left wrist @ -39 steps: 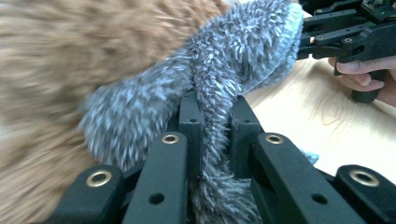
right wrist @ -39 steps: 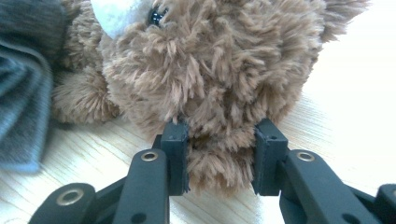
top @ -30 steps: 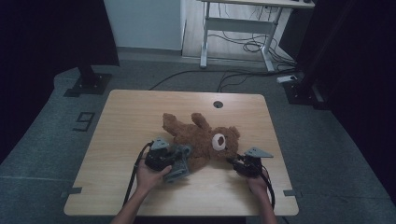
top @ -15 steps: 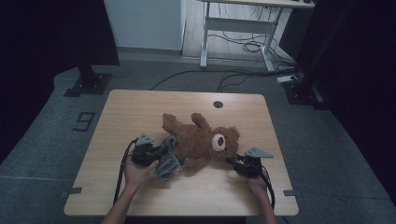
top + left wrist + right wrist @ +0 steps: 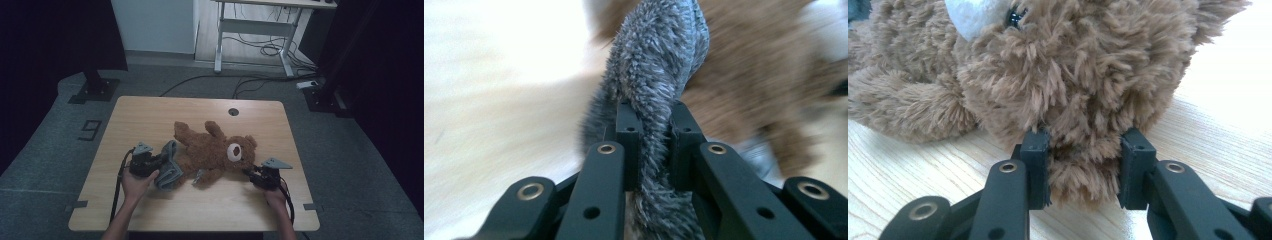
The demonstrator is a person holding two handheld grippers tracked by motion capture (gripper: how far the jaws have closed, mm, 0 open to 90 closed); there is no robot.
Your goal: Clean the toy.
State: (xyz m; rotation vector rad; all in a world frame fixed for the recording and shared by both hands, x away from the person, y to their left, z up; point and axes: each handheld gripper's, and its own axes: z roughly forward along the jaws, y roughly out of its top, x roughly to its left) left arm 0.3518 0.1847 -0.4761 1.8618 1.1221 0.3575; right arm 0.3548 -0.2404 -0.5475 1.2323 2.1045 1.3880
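A brown teddy bear (image 5: 212, 150) lies on its back across the middle of the wooden table (image 5: 150, 115), head toward the right. My left gripper (image 5: 161, 162) is at the bear's lower end, shut on a fuzzy grey cloth (image 5: 170, 170) that bunches against the bear's legs. In the left gripper view the grey cloth (image 5: 654, 65) runs up between the jaws of the left gripper (image 5: 655, 130), with the bear (image 5: 749, 85) blurred behind. My right gripper (image 5: 250, 174) is at the bear's head; in the right gripper view this gripper (image 5: 1083, 150) is shut on a tuft of the teddy bear's (image 5: 1073, 75) head fur.
A round cable hole (image 5: 233, 111) sits near the table's far edge. On the floor beyond are a white desk frame (image 5: 250, 30) with cables, a black stand base (image 5: 95, 90) at the left and a "9" marking (image 5: 90, 129).
My left gripper has moved left and slightly away from the person, drawing the grey cloth with it. The right gripper and the bear's head have stayed put.
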